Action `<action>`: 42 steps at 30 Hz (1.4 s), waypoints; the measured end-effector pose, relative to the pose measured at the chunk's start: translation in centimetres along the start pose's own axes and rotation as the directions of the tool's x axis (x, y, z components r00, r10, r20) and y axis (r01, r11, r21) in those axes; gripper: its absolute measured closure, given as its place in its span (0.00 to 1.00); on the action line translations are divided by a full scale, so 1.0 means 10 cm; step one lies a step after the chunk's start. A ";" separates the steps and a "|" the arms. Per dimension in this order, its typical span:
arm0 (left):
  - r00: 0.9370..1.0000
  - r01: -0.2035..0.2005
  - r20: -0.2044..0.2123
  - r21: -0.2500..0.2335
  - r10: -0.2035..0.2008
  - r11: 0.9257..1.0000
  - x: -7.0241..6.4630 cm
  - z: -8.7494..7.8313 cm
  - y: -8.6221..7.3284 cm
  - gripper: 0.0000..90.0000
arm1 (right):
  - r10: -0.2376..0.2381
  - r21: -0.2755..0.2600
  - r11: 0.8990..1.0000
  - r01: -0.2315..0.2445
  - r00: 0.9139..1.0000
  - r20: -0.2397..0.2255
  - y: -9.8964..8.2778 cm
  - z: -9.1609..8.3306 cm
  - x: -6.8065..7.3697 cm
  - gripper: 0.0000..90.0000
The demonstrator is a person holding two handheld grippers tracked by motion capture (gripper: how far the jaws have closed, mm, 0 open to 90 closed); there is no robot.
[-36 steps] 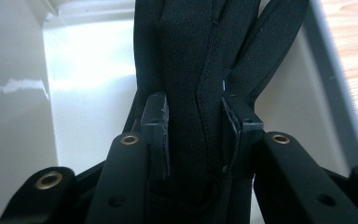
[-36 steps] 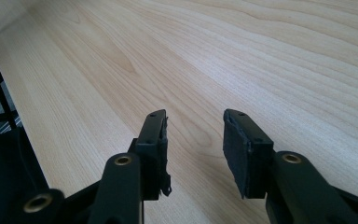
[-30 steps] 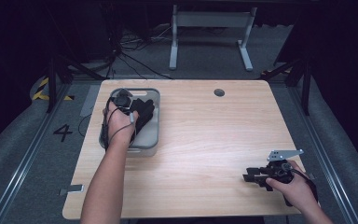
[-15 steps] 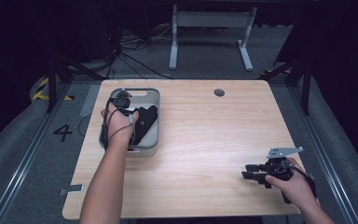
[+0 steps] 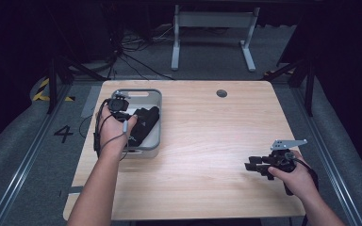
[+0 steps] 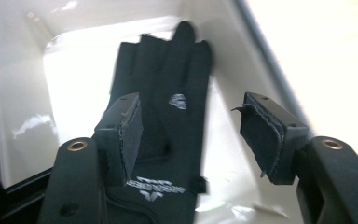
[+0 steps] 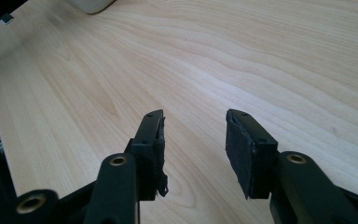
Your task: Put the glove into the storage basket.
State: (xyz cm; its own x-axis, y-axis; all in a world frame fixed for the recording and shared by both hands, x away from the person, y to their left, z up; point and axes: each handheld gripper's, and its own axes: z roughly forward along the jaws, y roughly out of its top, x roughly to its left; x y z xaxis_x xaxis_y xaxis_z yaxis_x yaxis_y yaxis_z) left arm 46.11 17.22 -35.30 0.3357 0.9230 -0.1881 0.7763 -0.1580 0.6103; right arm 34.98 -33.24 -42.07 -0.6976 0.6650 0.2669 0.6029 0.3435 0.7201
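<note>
Hovering my left gripper [image 6: 191, 135] over the black glove [image 6: 168, 126] in the grey bin [image 5: 153, 148], jaws wide apart, probably not touching it. My right gripper [image 7: 193, 149] is parted too, empty above the table [image 7: 261, 56].

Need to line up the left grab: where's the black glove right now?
The black glove lies in the grey bin at the table's left, below the left gripper.

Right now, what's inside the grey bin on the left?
A black glove lies flat on the floor of the grey bin, fingers pointing away from the open left gripper above it. That gripper and the hand hide part of the bin's floor.
</note>
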 end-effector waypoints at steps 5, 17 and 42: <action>0.996 -0.076 0.044 -0.015 0.077 0.997 -0.17 -0.21 -0.09 0.44 | -0.001 -0.007 1.000 0.001 0.999 0.041 0.03 -0.05 -0.06 0.63; 0.937 -0.250 0.235 -0.068 0.259 0.966 -0.55 -0.47 -0.46 0.43 | -0.017 -0.031 0.999 0.020 0.995 0.098 0.02 -0.15 -0.20 0.62; 0.841 -0.395 0.378 -0.061 0.388 0.916 -0.47 -0.34 -1.26 0.43 | -0.059 -0.019 0.998 0.060 0.996 0.072 -0.12 -0.04 -0.24 0.58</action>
State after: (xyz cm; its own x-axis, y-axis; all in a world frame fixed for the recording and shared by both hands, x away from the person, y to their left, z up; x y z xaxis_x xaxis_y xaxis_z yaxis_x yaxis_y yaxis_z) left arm 32.94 16.03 -39.53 0.7851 0.5818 -0.2126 0.5462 -0.4885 0.6805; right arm 35.75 -35.50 -43.25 -0.7021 0.6897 0.1770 0.5522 0.3703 0.7470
